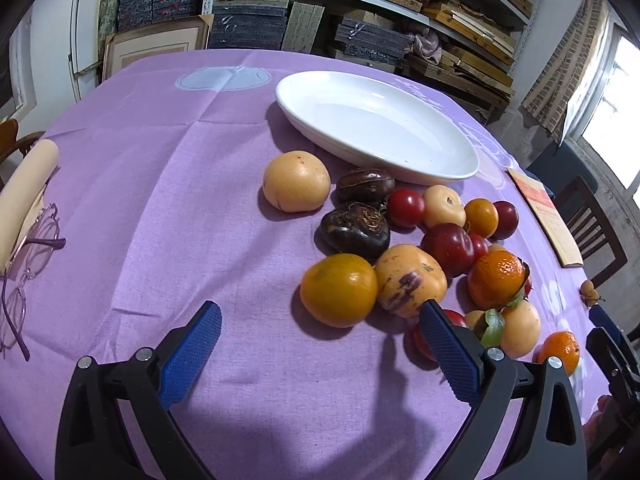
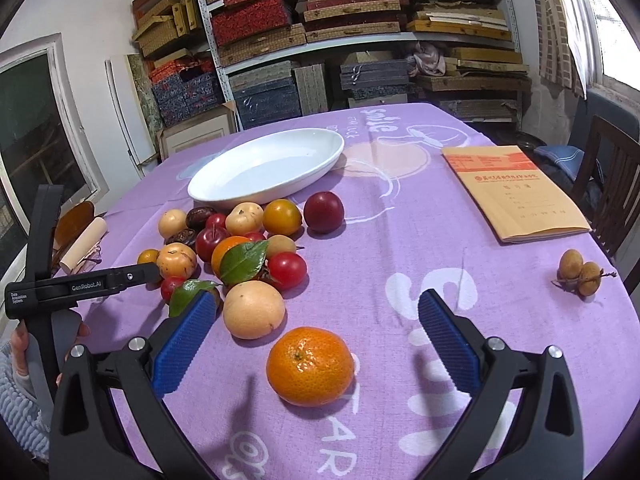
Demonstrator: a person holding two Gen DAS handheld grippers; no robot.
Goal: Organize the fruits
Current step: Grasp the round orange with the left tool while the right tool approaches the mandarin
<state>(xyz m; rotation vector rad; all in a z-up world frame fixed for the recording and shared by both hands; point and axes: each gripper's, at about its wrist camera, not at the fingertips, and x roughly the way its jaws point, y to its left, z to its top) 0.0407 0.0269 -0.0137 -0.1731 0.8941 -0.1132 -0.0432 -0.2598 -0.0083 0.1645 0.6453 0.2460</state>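
left tongs (image 1: 320, 336) hide a red fruit (image 1: 420, 338).

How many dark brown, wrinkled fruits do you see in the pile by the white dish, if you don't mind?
2: one dark brown fruit right beside the white dish, the other dark brown fruit just nearer the camera. More may be hidden in the pile.

A purple printed cloth covers the tabletop (image 2: 400, 240). On it lie a white oval dish (image 2: 267, 169), a cluster of fruits (image 2: 240, 256) beside it, a lone mandarin (image 2: 310, 366), an orange exercise book (image 2: 516, 192), longans (image 2: 580, 272), eyeglasses (image 1: 28, 264) and a paper roll (image 1: 24, 192).
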